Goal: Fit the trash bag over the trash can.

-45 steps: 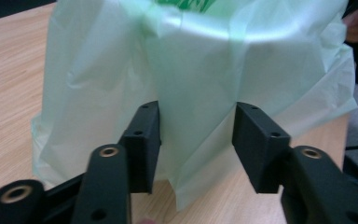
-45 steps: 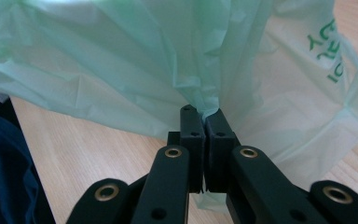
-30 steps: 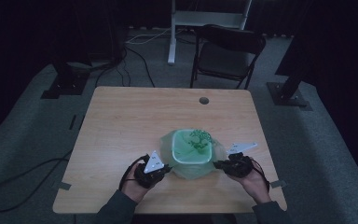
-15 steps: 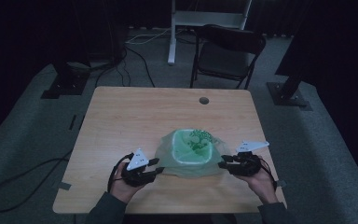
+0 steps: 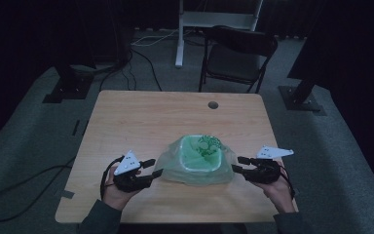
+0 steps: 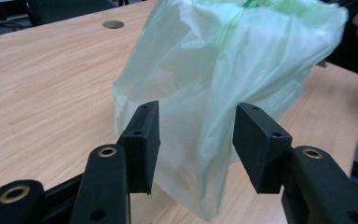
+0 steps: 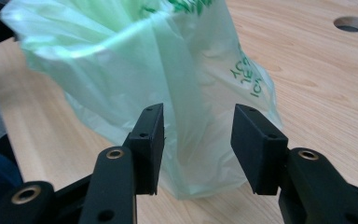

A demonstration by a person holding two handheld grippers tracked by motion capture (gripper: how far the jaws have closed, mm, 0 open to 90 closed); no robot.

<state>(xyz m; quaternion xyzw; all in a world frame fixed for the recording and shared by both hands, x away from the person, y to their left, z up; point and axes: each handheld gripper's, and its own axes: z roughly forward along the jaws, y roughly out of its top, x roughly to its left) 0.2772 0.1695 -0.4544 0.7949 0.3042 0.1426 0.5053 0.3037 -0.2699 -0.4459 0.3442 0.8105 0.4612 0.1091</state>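
Light wood surface (image 5: 141,122), round cable hole (image 5: 213,105) near far right edge. Pale green plastic bag (image 5: 197,158) stands open-mouthed on it, right of centre toward near edge.

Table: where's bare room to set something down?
The light wooden table is bare across its far half, between the round cable hole and the translucent green plastic bag, and at its left side. The near edge is crowded: left gripper, bag, right gripper.

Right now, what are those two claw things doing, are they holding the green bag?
Left gripper: open, jaws just opened, green bag loose between them.
Right gripper: open, jaws just opened, not pressing the bag.
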